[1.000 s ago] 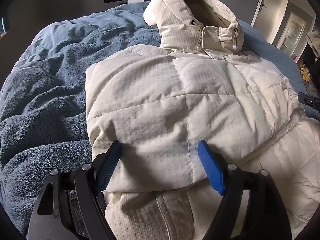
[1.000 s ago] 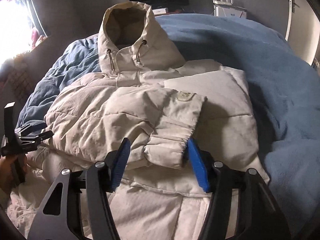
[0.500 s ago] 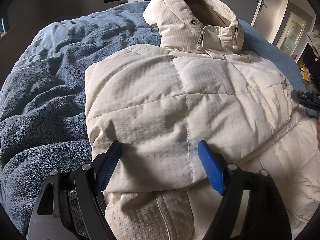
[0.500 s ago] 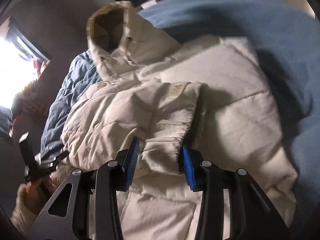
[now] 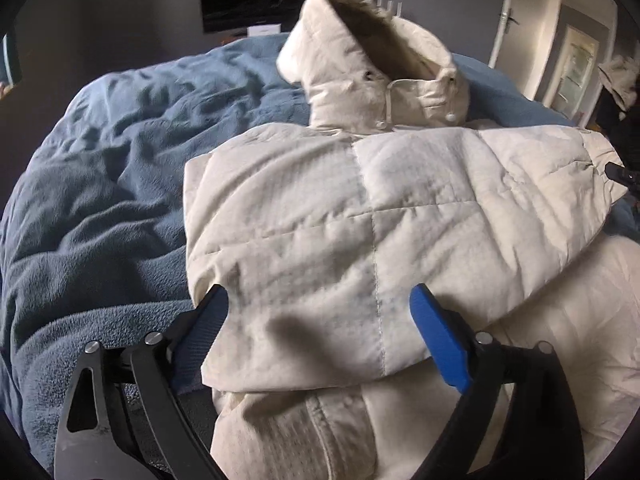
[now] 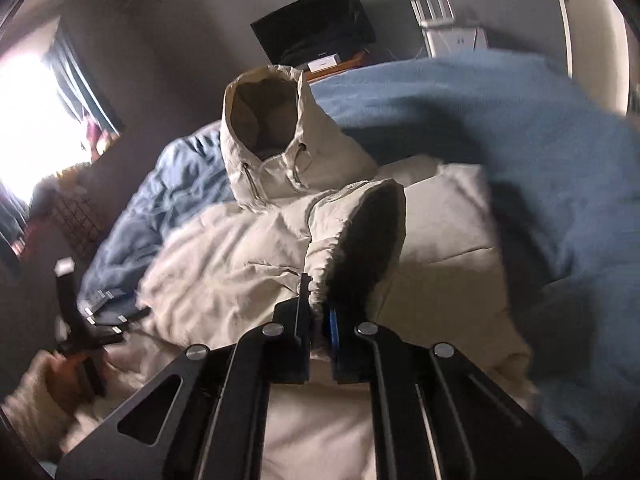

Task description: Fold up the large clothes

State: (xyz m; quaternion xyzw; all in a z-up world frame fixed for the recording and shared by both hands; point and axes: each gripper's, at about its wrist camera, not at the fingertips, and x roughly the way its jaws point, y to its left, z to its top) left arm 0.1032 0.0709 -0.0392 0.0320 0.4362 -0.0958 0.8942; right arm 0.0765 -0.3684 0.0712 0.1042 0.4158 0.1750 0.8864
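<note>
A cream puffer jacket (image 5: 360, 220) lies on the bed with its hood (image 5: 372, 68) at the far end and a sleeve folded across the body. My left gripper (image 5: 320, 308) hangs over the near edge of that fold. Its jaws are opening, the fabric lies between them, and the blue pads (image 5: 436, 336) stand apart from it. In the right wrist view my right gripper (image 6: 320, 320) is shut on the sleeve cuff (image 6: 360, 248), which is raised off the jacket (image 6: 224, 264). The left gripper (image 6: 100, 320) shows at the lower left, held by a hand.
A rumpled blue blanket (image 5: 100, 200) covers the bed around the jacket. A dark monitor (image 6: 316, 36) and a white router (image 6: 448, 28) stand beyond the bed's far end. A bright window (image 6: 32, 120) is on the left and a door (image 5: 576, 64) on the right.
My right gripper has closed on the sleeve cuff and lifted it off the jacket. The left jaws have spread wider, with the hand staying in place.
</note>
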